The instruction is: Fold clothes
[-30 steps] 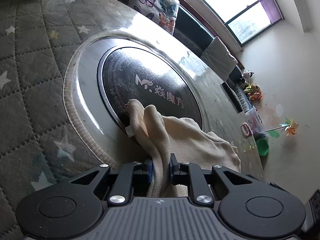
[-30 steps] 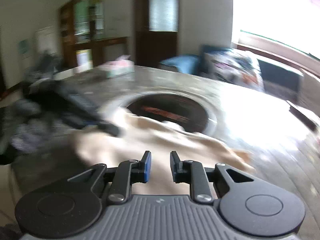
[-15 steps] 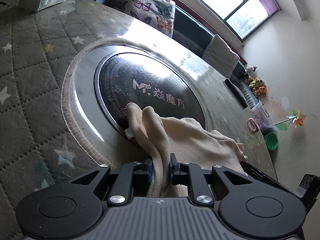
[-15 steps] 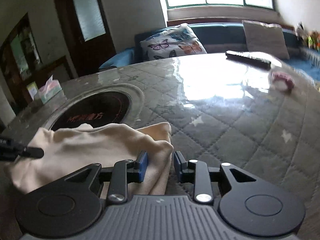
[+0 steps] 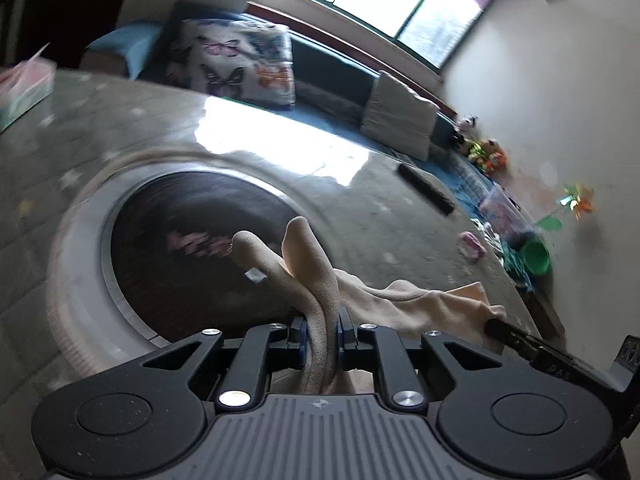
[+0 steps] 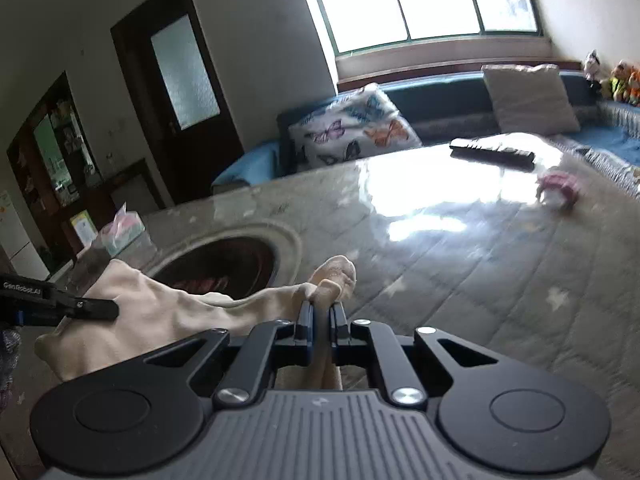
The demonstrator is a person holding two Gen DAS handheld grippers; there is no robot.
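Above the table [image 6: 460,264], both claws clamped on cream garment [image 6: 168,316].

Butterfly cushion [image 6: 352,130], remote [image 6: 492,151], tissue box [image 6: 122,232]

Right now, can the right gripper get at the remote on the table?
Probably not yet: right gripper is shut on the beige garment. The table toward the remote looks unobstructed, though.
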